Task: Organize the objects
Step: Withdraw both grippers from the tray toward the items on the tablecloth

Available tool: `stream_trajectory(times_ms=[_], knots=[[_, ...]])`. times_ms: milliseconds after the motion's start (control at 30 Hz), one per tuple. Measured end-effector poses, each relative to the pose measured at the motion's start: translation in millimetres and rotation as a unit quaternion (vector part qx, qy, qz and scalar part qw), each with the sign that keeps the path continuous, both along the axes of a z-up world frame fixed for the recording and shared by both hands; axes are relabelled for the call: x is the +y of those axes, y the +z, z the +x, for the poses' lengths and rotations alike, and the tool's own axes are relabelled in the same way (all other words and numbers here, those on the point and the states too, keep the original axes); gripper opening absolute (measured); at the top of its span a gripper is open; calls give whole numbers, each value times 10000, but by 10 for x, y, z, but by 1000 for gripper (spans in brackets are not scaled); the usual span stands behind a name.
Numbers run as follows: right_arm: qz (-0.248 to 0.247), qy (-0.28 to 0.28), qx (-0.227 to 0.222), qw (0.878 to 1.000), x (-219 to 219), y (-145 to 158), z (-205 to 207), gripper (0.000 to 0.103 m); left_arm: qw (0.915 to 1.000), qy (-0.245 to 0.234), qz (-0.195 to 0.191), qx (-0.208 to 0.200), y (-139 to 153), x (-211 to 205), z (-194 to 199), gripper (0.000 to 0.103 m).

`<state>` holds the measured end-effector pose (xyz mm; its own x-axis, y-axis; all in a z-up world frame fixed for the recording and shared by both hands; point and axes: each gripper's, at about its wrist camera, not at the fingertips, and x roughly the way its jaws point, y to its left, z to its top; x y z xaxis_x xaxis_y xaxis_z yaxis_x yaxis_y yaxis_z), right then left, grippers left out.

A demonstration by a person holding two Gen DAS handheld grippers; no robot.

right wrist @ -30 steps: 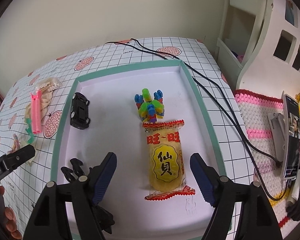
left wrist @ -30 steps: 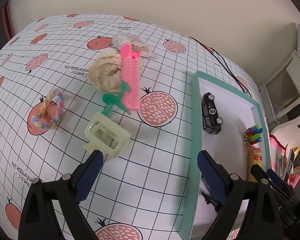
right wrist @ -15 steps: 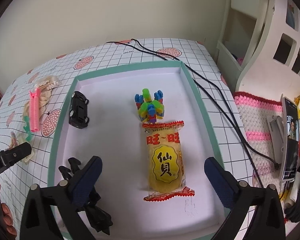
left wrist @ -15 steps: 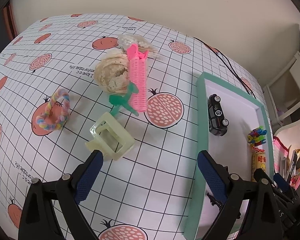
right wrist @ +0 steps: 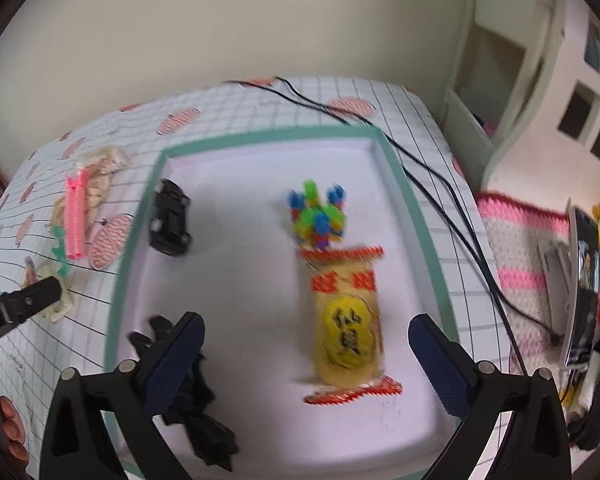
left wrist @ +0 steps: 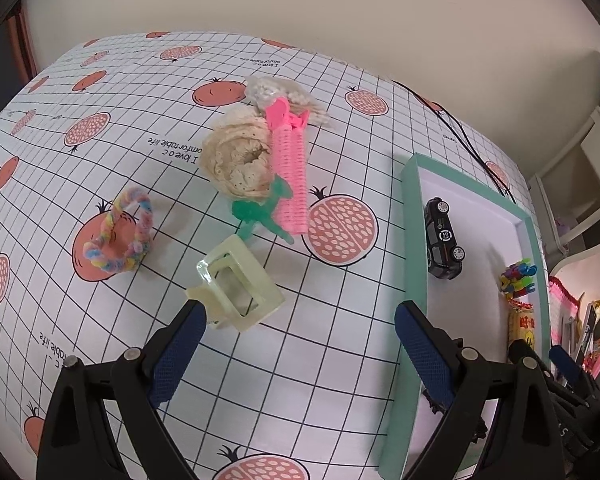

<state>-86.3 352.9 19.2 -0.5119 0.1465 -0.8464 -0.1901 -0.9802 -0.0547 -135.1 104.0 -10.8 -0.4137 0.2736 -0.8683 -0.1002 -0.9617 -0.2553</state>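
1. My left tongs are spread wide and hold nothing. The pale green hair claw lies on the tabletop just ahead of them, touching the left fingertip and off centre toward that side.
2. The claw's long axis runs diagonally across the line of the tongs, so I judge I must shift left before closing.
3. My right tongs are also spread and empty, over the green-rimmed tray; the left tongs are clearly nearer the claw.
4. The left view shows the loose pile beyond: pink roller, cream scrunchie, pastel loop.
5. The right view, blurred, shows the tray's contents: snack packet, toy car, bright blocks, and a black item that may be a clip.
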Motion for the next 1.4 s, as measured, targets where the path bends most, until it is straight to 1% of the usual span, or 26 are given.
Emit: stream_trajectory(times_ms=[100,267,433,567,700,800,933,1033,1133,1233,1400], knots=[[-62,24,300,9995,-105,152,-27,103,9999,67,138,23,37,-84,-29,95],[-310,-51,533,9981,-256,295,-104,103,9995,208,215,125,94,-237,-96,95],[-420,-39,555,9976,-445,357,-207,103,9988,408,265,108,96,-467,-193,95],[-369,41,662,9971,-615,430,-264,103,9974,657,229,194,110,-694,-290,95],[-732,105,529,9959,-715,409,-379,103,9959,856,119,280,112,-916,-375,95],[-856,242,438,9951,-830,400,-482,103,9941,1050,121,241,76,-1098,-447,95],[-698,579,693,9935,-1103,469,-544,103,9902,1368,271,89,-4,-1302,-510,95],[-711,745,697,9922,-1307,448,-647,103,9867,1591,325,6,-54,-1435,-539,95],[-636,946,711,9909,-1533,348,-709,103,9842,1734,369,-51,-98,-1550,-547,96],[-578,1142,618,9898,-1693,240,-745,103,9825,1823,368,-82,-132,-1622,-566,95],[-533,1338,523,9882,-1831,111,-748,103,9815,1861,402,-186,-196,-1639,-598,95]])
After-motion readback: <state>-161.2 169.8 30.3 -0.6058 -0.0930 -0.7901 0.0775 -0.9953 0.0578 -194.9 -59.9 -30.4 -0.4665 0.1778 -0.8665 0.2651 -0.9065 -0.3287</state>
